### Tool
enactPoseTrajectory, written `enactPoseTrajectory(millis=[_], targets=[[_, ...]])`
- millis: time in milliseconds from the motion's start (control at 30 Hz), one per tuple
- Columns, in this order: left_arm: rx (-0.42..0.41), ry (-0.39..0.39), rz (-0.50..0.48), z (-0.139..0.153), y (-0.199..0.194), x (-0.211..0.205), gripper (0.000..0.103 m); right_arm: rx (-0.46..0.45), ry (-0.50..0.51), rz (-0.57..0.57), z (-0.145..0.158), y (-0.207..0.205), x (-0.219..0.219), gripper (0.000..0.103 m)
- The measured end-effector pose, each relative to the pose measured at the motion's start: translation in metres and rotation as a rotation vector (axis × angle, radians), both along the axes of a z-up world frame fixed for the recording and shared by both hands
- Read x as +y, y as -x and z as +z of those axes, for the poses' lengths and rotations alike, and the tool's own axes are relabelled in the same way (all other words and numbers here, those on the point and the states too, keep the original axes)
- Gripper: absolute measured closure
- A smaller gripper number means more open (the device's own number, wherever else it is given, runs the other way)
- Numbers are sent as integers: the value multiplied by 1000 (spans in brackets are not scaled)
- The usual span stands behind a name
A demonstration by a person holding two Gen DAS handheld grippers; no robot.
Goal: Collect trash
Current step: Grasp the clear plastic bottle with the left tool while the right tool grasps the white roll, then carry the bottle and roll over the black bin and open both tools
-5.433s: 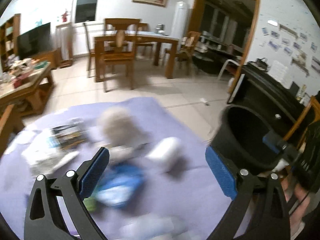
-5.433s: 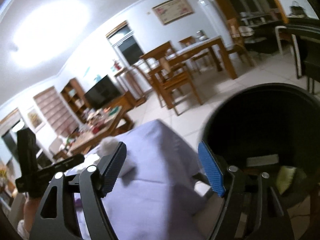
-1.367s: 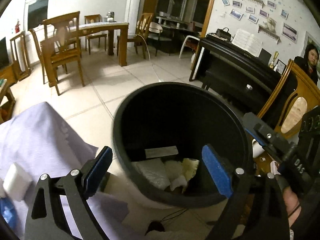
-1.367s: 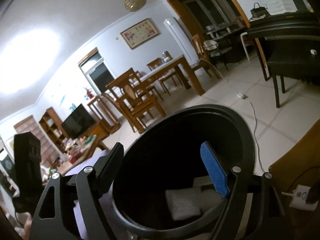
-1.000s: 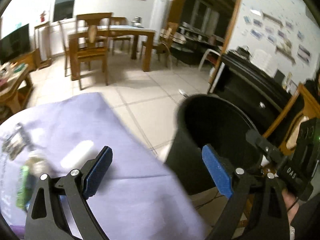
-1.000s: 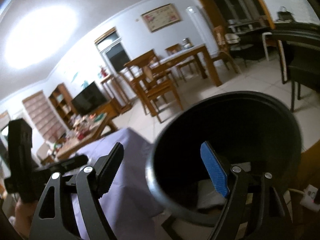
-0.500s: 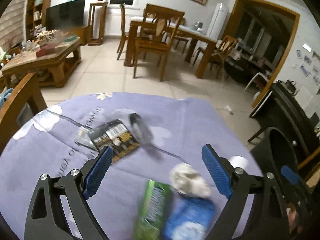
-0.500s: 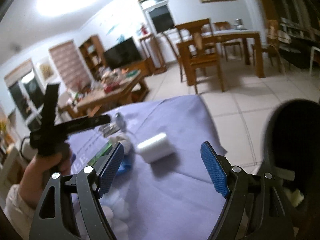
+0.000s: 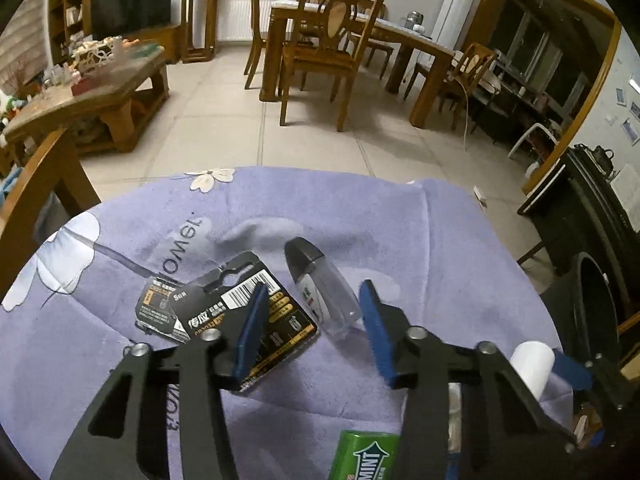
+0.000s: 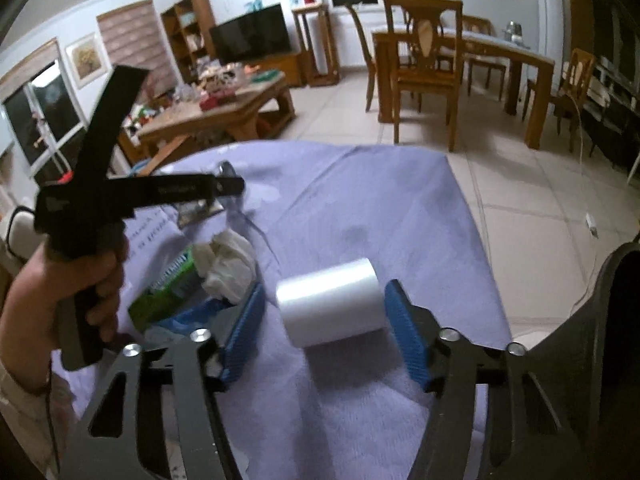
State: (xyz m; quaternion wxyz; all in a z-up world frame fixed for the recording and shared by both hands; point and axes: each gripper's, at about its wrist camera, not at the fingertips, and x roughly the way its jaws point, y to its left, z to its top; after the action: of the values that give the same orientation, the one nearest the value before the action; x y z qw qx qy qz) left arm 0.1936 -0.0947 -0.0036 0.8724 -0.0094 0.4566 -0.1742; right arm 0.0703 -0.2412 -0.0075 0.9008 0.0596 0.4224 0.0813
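Note:
Trash lies on a table under a purple cloth [image 9: 360, 216]. My left gripper [image 9: 312, 320] is open just above the cloth, its jaws either side of a clear plastic bottle with a dark cap [image 9: 320, 286] and a black battery card [image 9: 248, 312]. A green mint box [image 9: 364, 458] lies near its base. My right gripper [image 10: 324, 328] is open, with a white roll [image 10: 330, 300] lying between its jaws. A crumpled white tissue [image 10: 226, 260], the green box [image 10: 168, 284] and a blue wrapper [image 10: 188, 316] lie to its left. The black trash bin [image 10: 612, 320] stands at the right edge.
A wooden chair back [image 9: 36, 184] stands at the table's left. Beyond are a coffee table [image 9: 92, 92], dining table and chairs [image 9: 332, 52] and a black piano [image 9: 600, 208]. The table edge drops off on the right beside the bin [image 9: 592, 312].
Both grippers have swung from over the bin back to the table. Both have narrowed but stay open. The left now brackets the bottle and the right brackets the white roll.

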Motion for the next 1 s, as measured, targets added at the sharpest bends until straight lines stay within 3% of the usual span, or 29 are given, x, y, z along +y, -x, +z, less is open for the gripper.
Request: enactPoseTrajectory(millis=[100,167,433,667,1000], targets=[[8,0,-6,-1,-2,4,80,18,-29,6,-10,-3,-3,50],[19,35,-10,-2,-3,8,84,20,-47,10,-13,-1,-3,50],[-32,106,-73,10,17,12,85,-59,-156,-3,5,34,-24,51],[-162,153,-159,49,74,-10,85,-239,-323,-62,44,96,-66,51],[-229,208,-303,74,133,-70,85,-385,-360,-222,74,177,-137,51]])
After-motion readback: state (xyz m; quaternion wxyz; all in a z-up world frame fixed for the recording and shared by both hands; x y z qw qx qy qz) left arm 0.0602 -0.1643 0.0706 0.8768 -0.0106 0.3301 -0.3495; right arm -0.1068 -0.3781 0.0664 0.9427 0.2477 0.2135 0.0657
